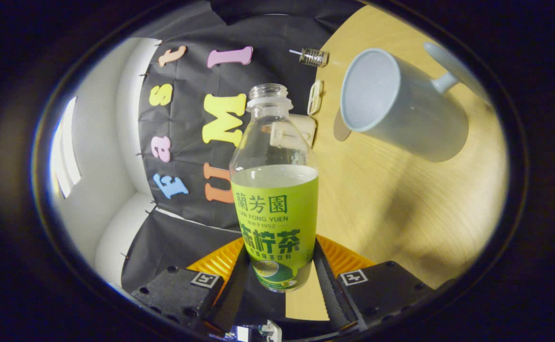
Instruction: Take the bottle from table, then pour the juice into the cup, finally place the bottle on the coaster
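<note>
Holding item one: your gripper (277, 270) has its two fingers closed against the lower sides of the clear plastic bottle with the green label (274, 199), one finger on each flank, so the bottle sits between them, gripped near its base.

Item two: the bottle's long axis runs straight forward from the fingers, open uncapped mouth at the far end. Juice level stands about at the label's top edge.

Item three: the pale blue ceramic mug (396, 111) stands on the light wooden table (401, 204). Relative to the bottle, it lies off to the side of the neck, apart from it, rim facing the bottle's shoulder. The view is rolled, so the bottle looks tilted toward the mug.

Judgement: you must bring the mouth across over the mug rim before any juice can land.

Item four: a thin brown disc (340, 129) peeks out beside the mug, likely the coaster.
</note>
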Tool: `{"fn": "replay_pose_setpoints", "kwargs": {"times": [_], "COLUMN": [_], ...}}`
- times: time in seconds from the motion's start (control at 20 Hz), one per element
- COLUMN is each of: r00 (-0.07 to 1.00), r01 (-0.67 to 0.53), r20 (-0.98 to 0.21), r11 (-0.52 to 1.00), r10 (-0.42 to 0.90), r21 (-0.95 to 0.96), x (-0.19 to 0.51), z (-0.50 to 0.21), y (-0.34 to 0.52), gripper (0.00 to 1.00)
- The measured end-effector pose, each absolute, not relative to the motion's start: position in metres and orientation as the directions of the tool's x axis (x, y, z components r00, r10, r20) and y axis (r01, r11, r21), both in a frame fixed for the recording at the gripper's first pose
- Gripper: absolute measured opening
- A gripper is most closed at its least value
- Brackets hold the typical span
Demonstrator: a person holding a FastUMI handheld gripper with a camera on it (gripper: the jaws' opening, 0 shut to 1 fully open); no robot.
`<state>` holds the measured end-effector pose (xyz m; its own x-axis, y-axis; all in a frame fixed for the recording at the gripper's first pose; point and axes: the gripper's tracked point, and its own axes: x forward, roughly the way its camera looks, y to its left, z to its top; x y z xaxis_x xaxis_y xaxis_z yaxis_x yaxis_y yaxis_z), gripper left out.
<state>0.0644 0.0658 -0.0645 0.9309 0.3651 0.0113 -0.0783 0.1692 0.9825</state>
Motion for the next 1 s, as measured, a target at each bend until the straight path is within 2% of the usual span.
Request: {"fn": "replay_pose_setpoints", "kwargs": {"times": [0.2,0.4,0.8,1.0], "r00": [0.93,0.929,0.904,0.899], "r01": [-0.074,-0.141,-0.068,-0.084], "r20": [0.03,0.135,0.115,0.161], "r11": [0.106,-0.009,-0.128,-0.201], "r10": [0.368,0.345,0.412,0.406], "r21": [0.992,0.99,0.989,0.976], "x": [0.065,0.063,0.062,0.054], "z": [-0.064,-0.045,-0.055,-0.042], "y": [0.07,0.063,0.07,0.065], "gripper": [0.77,0.77,0.77,0.77]}}
